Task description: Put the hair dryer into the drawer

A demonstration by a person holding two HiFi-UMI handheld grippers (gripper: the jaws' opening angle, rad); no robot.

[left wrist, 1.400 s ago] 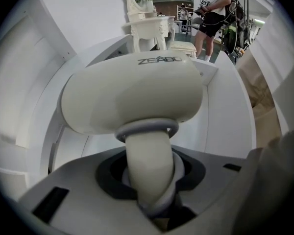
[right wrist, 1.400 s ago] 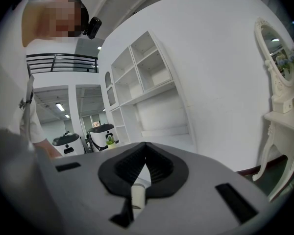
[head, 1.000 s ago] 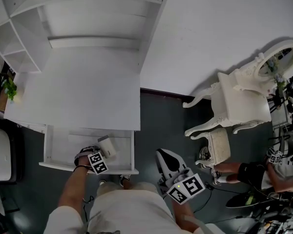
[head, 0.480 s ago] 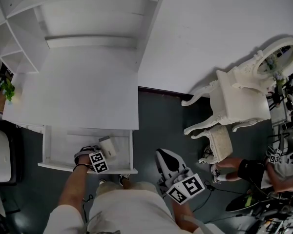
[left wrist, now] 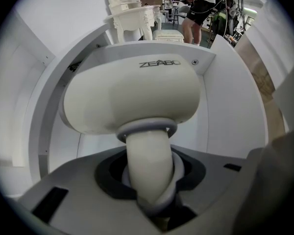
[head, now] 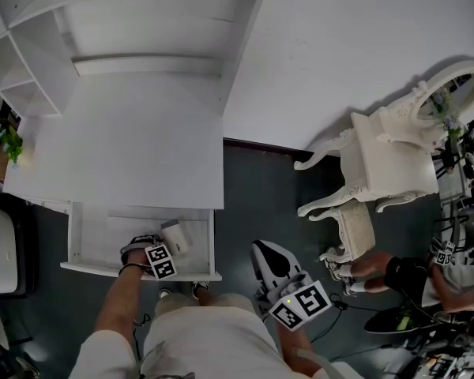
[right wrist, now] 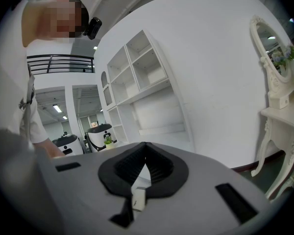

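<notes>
As the left gripper (head: 154,256) hangs in the open drawer (head: 87,268) at the head view's seven o'clock, the hair dryer (head: 174,238) shows at its one o'clock. Left gripper view: jaws clamp the hair dryer's handle (left wrist: 149,168). Right gripper view: the right gripper (right wrist: 139,180) has its jaws together, empty.

Hair dryer (left wrist: 132,97): the foot of its handle is lost between the pads of the left tool (left wrist: 154,202), which are clamped on it. In the head view only one pale end shows in the drawer (head: 73,235). The rest lies under the hand (head: 134,251) and the marker cube (head: 159,261).
Drawer floor: largely masked by the dryer body in the left gripper view.
Dressing table (right wrist: 284,116): cropped by the right edge of the right gripper view.
Second person (head: 407,279): cut off at the head view's right edge.
Floor clutter (head: 434,354): too small to identify.
Plant (head: 14,142): too small to tell its kind.
</notes>
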